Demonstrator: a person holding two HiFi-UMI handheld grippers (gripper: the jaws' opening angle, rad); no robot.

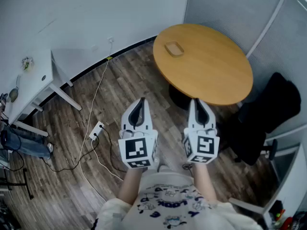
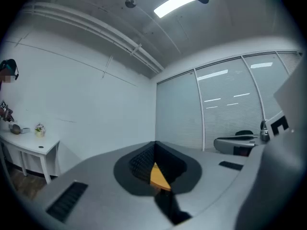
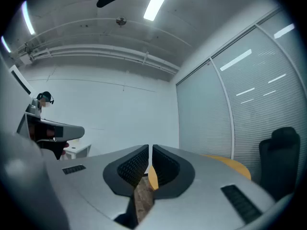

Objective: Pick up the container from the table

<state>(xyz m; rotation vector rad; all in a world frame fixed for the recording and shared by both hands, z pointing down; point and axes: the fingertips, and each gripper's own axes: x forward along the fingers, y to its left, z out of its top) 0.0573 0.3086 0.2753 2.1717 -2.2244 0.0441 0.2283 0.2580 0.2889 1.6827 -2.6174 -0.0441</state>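
Tan container (image 1: 174, 48) on round table (image 1: 216, 75), well ahead of left gripper (image 1: 141, 100) and right gripper (image 1: 197, 101) (both closed, empty).

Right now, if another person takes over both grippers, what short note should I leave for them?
Left gripper: jaws together, holding nothing, in the air short of the table.
Right gripper: the same, jaws almost touching, empty.
Container: lies on the round wooden table, on its far side toward the left, apart from both grippers.
Done: nothing yet.
Left: reach over the table, open one gripper, close it on the container and lift.
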